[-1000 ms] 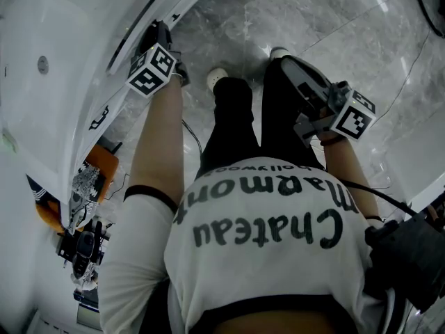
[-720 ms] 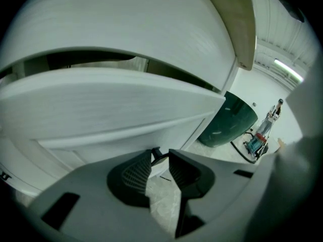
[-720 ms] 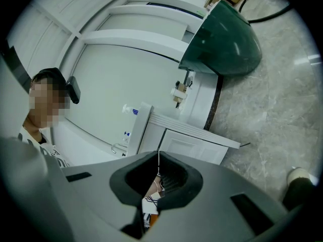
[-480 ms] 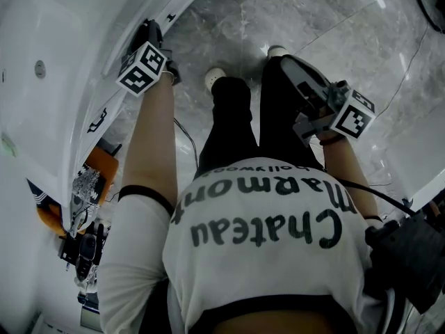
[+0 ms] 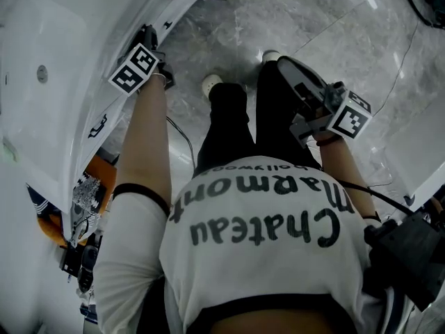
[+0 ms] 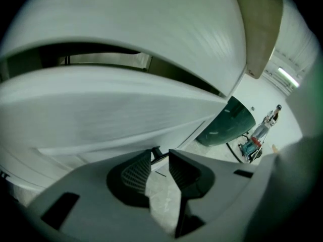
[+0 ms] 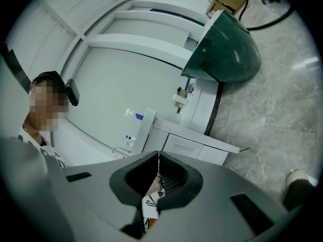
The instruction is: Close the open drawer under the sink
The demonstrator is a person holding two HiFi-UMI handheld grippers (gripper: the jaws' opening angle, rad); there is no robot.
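Note:
The white vanity drawer [image 5: 161, 14] runs along the upper left of the head view, its front almost in line with the cabinet. My left gripper [image 5: 148, 35] has its tips against that front. In the left gripper view the drawer front [image 6: 101, 112] fills the frame under a dark slot, and my left gripper [image 6: 159, 163] stands slightly open with nothing between the fingers. My right gripper [image 5: 293, 73] hangs beside the person's right thigh, away from the vanity. In its own view my right gripper [image 7: 157, 158] is shut and empty.
An orange object [image 5: 97, 172] and small clutter lie by the vanity at the lower left. A thin cable [image 5: 182, 138] trails over the grey marble floor [image 5: 229, 26]. A black bag [image 5: 410, 256] sits at the lower right. A green basin [image 7: 227, 49] and white cabinet [image 7: 192, 145] stand ahead of the right gripper.
My left gripper has moved up and to the left toward the vanity, and the drawer front has gone in with it. The right gripper has barely moved.

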